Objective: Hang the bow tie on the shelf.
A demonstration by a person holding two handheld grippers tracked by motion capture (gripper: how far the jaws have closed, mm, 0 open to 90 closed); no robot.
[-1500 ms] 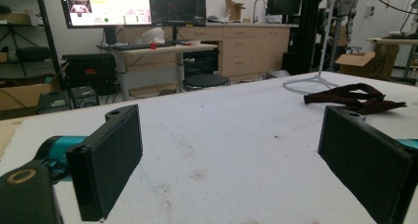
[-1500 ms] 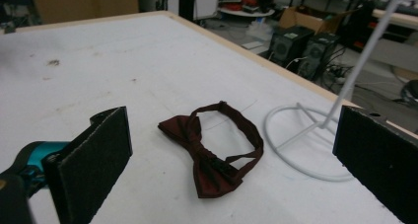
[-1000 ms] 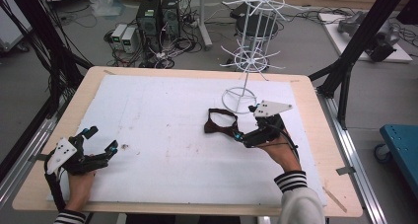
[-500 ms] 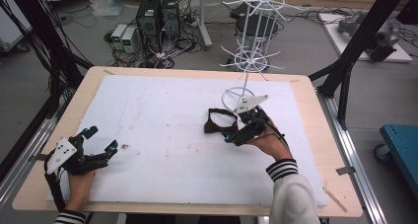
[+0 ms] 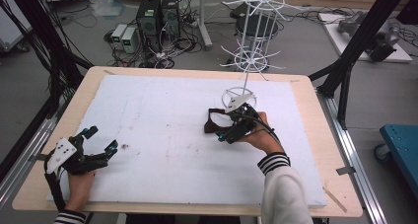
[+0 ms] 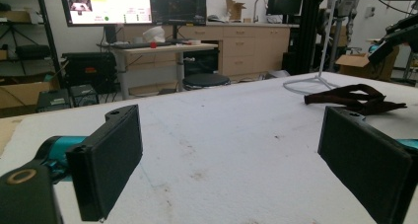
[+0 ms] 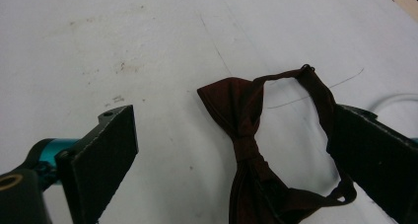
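A dark maroon bow tie (image 5: 212, 123) with its strap loop lies on the white foam board (image 5: 162, 105), right of centre. My right gripper (image 5: 225, 127) is lowered over it, open. In the right gripper view the bow tie (image 7: 241, 120) lies between the two spread jaws, its strap running next to the right jaw, with my right gripper (image 7: 235, 157) touching nothing that I can see. My left gripper (image 5: 103, 138) rests at the board's near left corner, open and holding nothing. From the left gripper view the bow tie (image 6: 354, 96) lies far ahead to the right.
A white wire display rack (image 5: 247, 56) stands on its ring base (image 5: 238, 93) just behind the bow tie and the right hand. The wooden table (image 5: 315, 115) rims the board. Computers and cables sit on the floor beyond the far edge.
The right gripper has swung left and down from beside the rack base until its jaws stand on either side of the bow tie. The left gripper has stayed put.
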